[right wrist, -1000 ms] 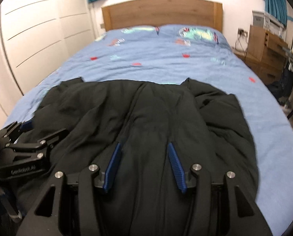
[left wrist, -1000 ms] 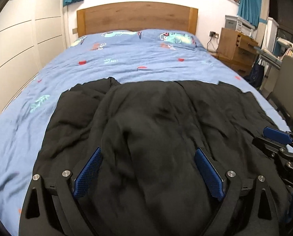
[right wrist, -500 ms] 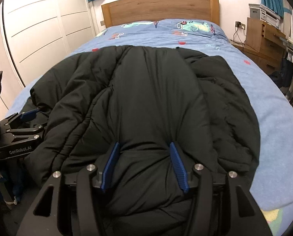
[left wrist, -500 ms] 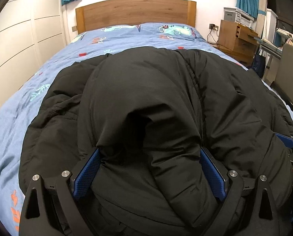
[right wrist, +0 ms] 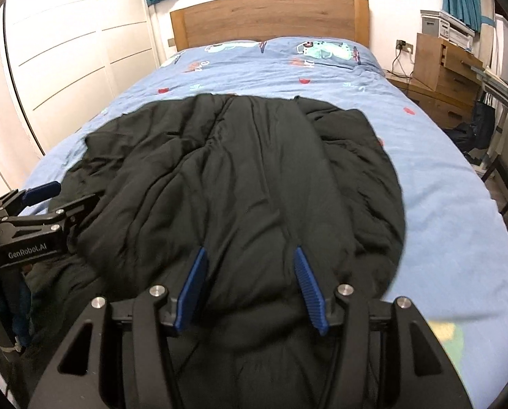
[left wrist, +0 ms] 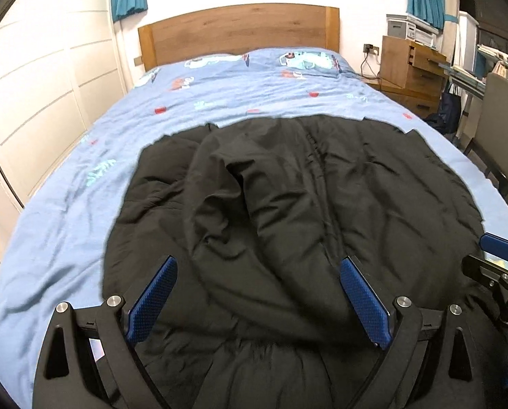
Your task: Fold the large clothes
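Note:
A black padded jacket (left wrist: 322,187) lies spread lengthwise on the blue bed (left wrist: 66,221), its near end gathered toward me. My left gripper (left wrist: 259,301) stands wide, with a thick bunch of the jacket's near edge filling the gap between its blue pads. In the right wrist view the jacket (right wrist: 254,170) runs straight away over the bed (right wrist: 458,221). My right gripper (right wrist: 250,286) is shut on a narrower bunch of the same edge. Each gripper shows in the other's view: the right gripper (left wrist: 489,255) at the right edge, the left gripper (right wrist: 63,196) at the left.
A wooden headboard (left wrist: 240,30) and two patterned pillows (right wrist: 322,49) are at the far end. White wardrobe doors (left wrist: 42,78) line the left side. A wooden chest of drawers (right wrist: 448,68), a dark bag (left wrist: 449,109) and a chair (left wrist: 502,129) stand to the right.
Half a second ago the jacket billowed up high and close to both cameras. It has now dropped and stretched out flat along the bed, with both grippers drawn back toward the foot.

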Motion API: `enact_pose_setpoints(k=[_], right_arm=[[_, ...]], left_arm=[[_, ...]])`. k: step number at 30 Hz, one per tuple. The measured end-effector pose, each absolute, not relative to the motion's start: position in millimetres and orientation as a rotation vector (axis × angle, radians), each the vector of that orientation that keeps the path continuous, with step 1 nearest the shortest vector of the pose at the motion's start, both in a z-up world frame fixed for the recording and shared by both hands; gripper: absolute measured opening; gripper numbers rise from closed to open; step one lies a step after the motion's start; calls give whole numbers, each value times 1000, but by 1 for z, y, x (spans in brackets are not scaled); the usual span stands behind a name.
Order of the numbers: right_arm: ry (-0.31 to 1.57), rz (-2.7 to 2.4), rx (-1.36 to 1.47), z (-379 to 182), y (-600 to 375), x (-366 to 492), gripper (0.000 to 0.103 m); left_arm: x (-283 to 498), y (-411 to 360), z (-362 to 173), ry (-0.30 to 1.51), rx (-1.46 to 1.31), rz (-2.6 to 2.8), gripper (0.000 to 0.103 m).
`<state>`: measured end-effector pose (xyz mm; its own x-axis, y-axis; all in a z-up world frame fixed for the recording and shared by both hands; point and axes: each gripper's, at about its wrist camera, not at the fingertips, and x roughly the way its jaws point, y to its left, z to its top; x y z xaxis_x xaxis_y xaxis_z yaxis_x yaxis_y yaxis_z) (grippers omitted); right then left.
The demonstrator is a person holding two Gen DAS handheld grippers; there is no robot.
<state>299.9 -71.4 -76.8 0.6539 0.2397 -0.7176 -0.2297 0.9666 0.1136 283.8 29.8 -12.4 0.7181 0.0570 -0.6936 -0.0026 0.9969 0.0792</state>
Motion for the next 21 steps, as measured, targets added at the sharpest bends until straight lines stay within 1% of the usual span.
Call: enact_pose_setpoints(k=[8,18,21], right_arm=[[764,259,28,-37,-79,241,52],[714,225,40,-2,-101,170,52],[708,202,39,5,-110,148,57]], left_arm=[[222,37,35,730,105,58,95],[145,58,66,676,83,77,96],[126,62,72,662,74,81,98]])
